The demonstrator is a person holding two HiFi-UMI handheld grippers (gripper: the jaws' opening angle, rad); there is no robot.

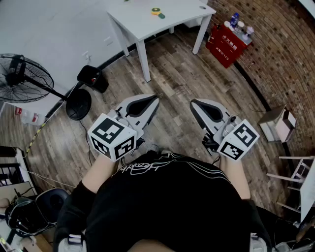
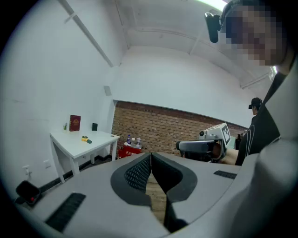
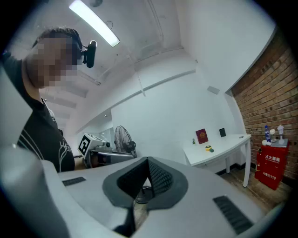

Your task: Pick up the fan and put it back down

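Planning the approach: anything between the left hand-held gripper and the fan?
Nothing visible. In the head view only bare wood floor lies between the left hand-held gripper and the fan. A black box sits beside its base, toward the wall. The white table stands right of that line.

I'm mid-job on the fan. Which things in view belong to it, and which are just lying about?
Belongs to the job:
- fan, standing on the floor, untouched
- left hand-held gripper, shut, empty
- right hand-held gripper, shut, empty

Just lying about:
- white table
- yellow roll on the table
- red box
- bottles on the red box
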